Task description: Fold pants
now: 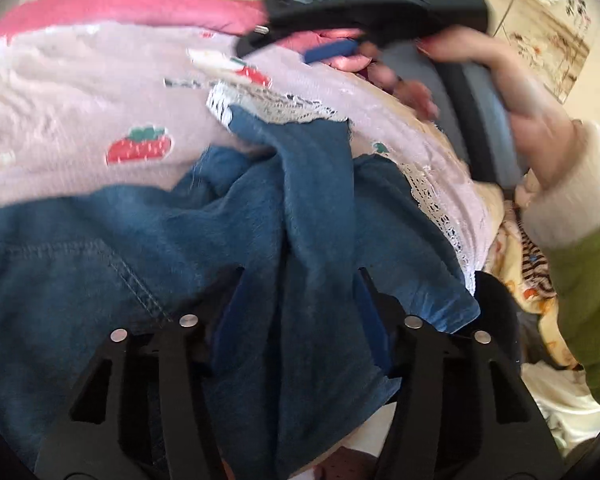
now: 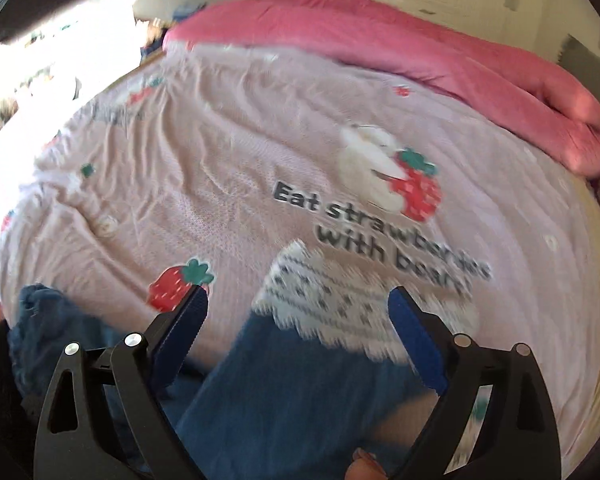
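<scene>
Left gripper (image 1: 296, 320), at the bottom centre of the left wrist view, pinches a raised ridge of the blue denim pants (image 1: 180, 240): its blue pads press on either side of the fold, which runs up the middle of the frame between the black fingers. Right gripper (image 2: 298, 312), at the bottom of the right wrist view, stands with its jaws spread wide; a pant leg passes up between the two blue pads without touching either, so nothing is gripped. In the left wrist view the right gripper (image 1: 330, 50) also appears at the upper right, carried by a hand (image 1: 500, 92) with a white cuff (image 1: 572, 188) and green sleeve (image 1: 588, 288), held above the bedding and clear of the cloth. Pants lie crumpled on a pale pink bedspread (image 2: 220, 160) printed with strawberries, a white bear and dark lettering. In the left wrist view the denim fills the lower left and centre of the frame; in the right wrist view it occupies the lower centre, with a further bunch of denim at the lower left edge. White lace trim (image 2: 340, 304) edges the leg end, lying on the bedspread between the spread pads in the right wrist view and near the frame centre in the left. Rolled pink quilt (image 2: 420, 52) lies along the far edge of the bed, across the upper right. Both views are blurred.
</scene>
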`<state>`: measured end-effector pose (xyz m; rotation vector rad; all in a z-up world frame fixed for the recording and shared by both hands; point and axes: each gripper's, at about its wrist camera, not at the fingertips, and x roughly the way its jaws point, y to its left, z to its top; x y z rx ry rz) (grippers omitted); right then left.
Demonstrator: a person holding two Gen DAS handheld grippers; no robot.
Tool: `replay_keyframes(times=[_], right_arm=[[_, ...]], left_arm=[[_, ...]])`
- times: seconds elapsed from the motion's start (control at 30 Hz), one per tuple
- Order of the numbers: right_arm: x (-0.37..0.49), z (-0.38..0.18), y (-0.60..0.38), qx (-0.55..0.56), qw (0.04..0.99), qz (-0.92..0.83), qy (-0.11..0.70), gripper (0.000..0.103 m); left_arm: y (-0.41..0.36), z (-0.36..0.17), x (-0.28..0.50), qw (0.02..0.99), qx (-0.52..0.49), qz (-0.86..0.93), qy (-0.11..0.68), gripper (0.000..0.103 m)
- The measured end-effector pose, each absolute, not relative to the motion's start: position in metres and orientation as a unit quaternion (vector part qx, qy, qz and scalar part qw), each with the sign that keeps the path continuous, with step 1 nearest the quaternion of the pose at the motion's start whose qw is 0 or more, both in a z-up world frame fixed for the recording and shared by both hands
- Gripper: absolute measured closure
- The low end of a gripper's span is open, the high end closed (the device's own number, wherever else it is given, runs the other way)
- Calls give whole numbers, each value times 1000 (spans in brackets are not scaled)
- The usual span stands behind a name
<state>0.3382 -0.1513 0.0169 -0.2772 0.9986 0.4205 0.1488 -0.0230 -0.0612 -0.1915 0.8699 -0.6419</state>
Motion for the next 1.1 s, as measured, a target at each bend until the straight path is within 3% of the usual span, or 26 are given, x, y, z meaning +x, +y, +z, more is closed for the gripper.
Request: replay_keyframes(times=[0.1, 0.27, 0.33, 0.43, 0.5, 0.57, 0.7, 1.1], right_arm=[[365, -1, -121, -185, 826, 198, 494, 12], [394, -28, -86, -260, 784, 189, 531, 13], [402, -40, -79, -291, 764, 179, 547, 18], [406, -58, -78, -324, 733, 167, 574, 41], [404, -60, -81, -314, 729, 179, 581, 75], [398, -53, -89, -310, 741, 176, 569, 87], [387, -29, -113, -260, 776, 179, 546, 92], [289, 59, -266, 3, 865, 213, 454, 93]], left_arm=[[-18, -63, 151, 855, -95, -303, 410, 77], [-15, -61, 148, 854, -101, -311, 404, 82], [-18, -58, 145, 854, -94, -319, 399, 82], [-22, -55, 141, 856, -83, -330, 389, 82], [-26, -55, 139, 857, -71, -331, 388, 82], [-28, -59, 140, 857, -64, -329, 392, 82], [-29, -68, 143, 854, -62, -325, 402, 82], [-35, -68, 139, 862, -47, -322, 388, 82]])
